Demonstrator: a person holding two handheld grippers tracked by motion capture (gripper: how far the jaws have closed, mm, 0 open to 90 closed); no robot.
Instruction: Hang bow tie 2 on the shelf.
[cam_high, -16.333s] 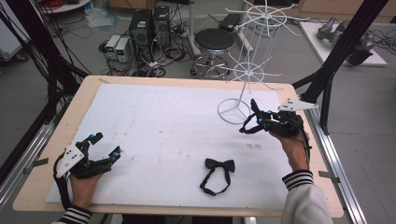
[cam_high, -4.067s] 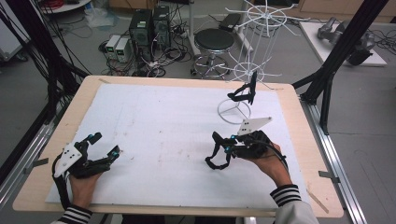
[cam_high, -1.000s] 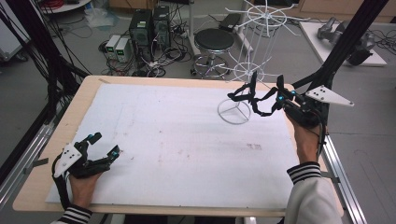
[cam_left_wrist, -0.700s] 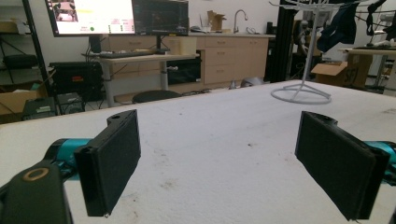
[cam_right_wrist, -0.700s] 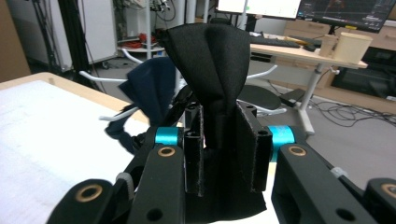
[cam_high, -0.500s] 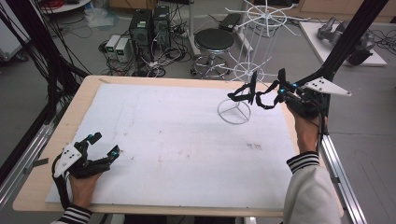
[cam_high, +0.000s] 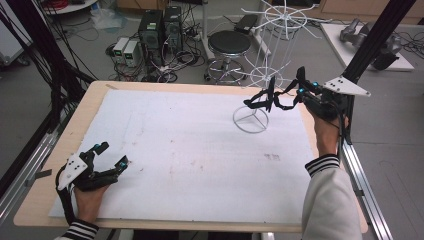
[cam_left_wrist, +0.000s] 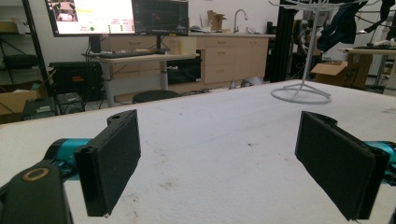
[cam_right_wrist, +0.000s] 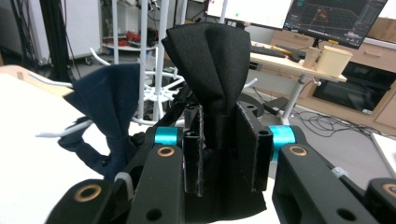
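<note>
A white wire rack stands at the far right of the table, and a dark blue bow tie hangs from one of its lower arms. My right gripper hovers just right of the rack, shut on a black bow tie whose knot sits between the pads. In the right gripper view the blue tie hangs to the left, in front of the rack's pole. My left gripper rests on the table's near left, open with nothing between its fingers.
A white sheet covers the wooden tabletop. A black frame post rises close behind the right hand. On the floor beyond the far edge are a stool and computer cases.
The black bow tie has been taken up off the table by my right gripper. In the last second that gripper drifted slightly toward the far edge beside the rack. The left gripper stayed still.
</note>
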